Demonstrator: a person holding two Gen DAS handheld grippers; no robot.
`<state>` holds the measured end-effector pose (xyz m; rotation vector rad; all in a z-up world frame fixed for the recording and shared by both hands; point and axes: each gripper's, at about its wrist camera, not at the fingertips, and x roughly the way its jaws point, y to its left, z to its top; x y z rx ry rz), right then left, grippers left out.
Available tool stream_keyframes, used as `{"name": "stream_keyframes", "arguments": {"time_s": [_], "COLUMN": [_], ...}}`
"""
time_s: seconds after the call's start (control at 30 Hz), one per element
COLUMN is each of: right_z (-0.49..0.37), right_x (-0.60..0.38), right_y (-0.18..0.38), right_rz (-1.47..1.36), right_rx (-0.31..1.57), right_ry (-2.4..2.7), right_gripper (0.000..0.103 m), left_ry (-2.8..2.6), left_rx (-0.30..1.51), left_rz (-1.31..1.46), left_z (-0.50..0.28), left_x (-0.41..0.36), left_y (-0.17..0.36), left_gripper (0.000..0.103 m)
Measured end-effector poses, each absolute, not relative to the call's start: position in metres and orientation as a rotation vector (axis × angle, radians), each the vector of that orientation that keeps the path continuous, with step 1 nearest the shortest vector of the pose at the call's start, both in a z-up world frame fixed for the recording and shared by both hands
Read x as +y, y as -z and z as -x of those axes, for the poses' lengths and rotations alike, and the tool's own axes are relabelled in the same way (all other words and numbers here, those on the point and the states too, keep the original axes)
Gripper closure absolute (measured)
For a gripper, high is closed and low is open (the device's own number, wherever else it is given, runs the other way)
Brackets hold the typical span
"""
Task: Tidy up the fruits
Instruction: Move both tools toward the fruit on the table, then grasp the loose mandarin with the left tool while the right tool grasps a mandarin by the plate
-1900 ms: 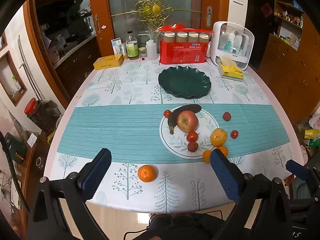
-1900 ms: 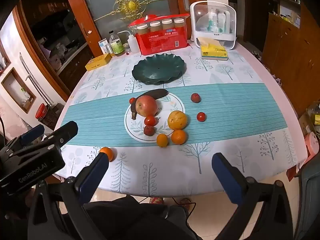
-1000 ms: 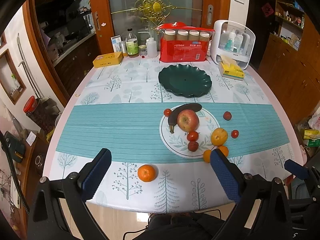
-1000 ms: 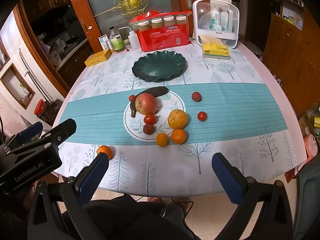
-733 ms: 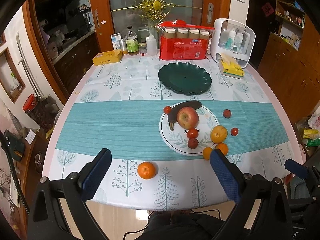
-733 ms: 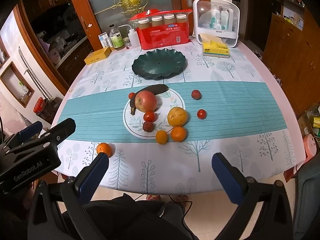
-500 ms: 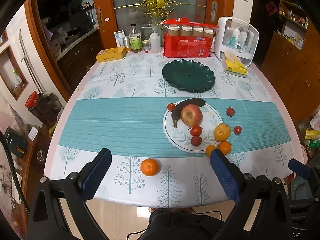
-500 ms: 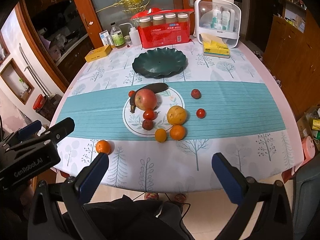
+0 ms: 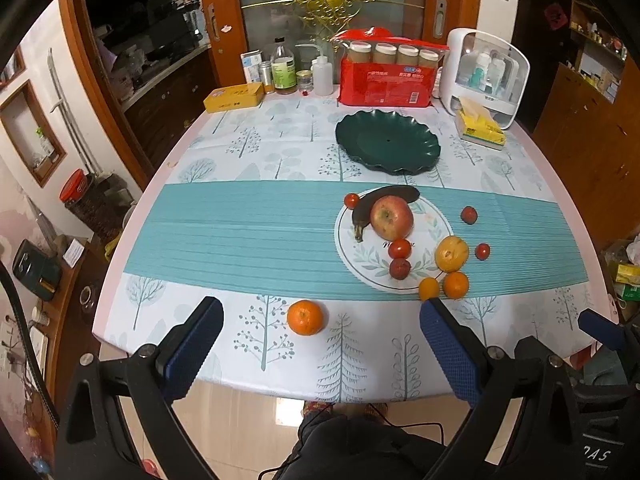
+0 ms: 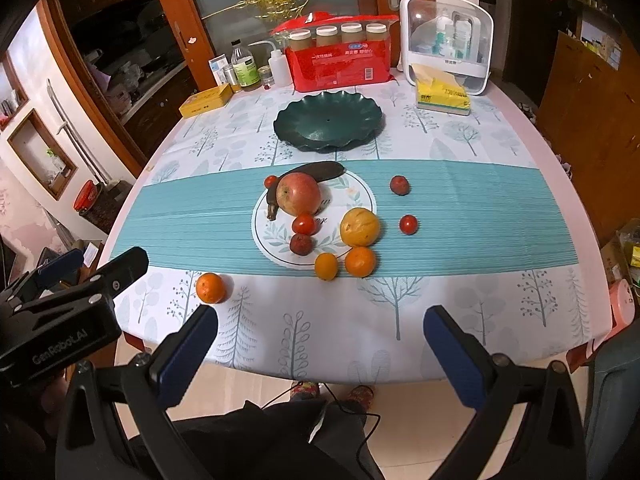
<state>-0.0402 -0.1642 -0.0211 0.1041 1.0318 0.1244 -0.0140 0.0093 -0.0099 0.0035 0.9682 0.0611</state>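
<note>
Ten or so fruits lie around a round white placemat (image 9: 430,216) on the table (image 9: 248,224) — a red apple (image 9: 391,217) against a dark banana (image 9: 384,200), small red fruits, and a yellow orange (image 9: 451,253) at the mat's right edge. One lone mandarin (image 9: 305,317) sits apart, near the front edge. Behind the mat rests a dark green scalloped plate (image 9: 387,146), bare. The left gripper (image 9: 320,332) and right gripper (image 10: 320,332) hang over the table's near edge, jaws spread wide, gripping nothing.
</note>
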Motion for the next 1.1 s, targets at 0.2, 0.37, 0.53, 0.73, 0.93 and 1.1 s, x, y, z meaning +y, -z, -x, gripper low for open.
{"name": "stream_keyframes", "arguments": {"time_s": [0.2,0.37,0.53,0.73,0.93,1.1], "right_z": [0.036,0.029,0.021,0.007,-0.009,-0.024], "right_x": [-0.171,-0.174,-0.177,-0.175,-0.174,-0.173], "right_y": [0.027,0.038,0.050,0.071,0.097,0.124], "right_rz": [-0.106,-0.090,-0.090,-0.070,-0.045,0.013], "right_rx": [1.021,0.998,0.976,0.979,0.974,1.010], "right_ry": [-0.138,-0.152,-0.178,-0.191,-0.176,-0.158], "right_gripper": [0.000,0.000,0.000,0.002,0.010,0.018], "left_ry": [-0.090,-0.106,-0.116,-0.163,-0.190,-0.217], "left_rx": [1.000,1.028,1.060,1.116,1.208,1.281], "left_rz": [0.022,0.057,0.110,0.172,0.254,0.345], "left_z": [0.016,0.016,0.010,0.000,-0.026,-0.045], "left_x": [0.007,0.006,0.012,0.030,0.049,0.066], "left_y": [0.024,0.039,0.056,0.082,0.123,0.159], "left_gripper": [0.005,0.005,0.006,0.006,0.011,0.015]}}
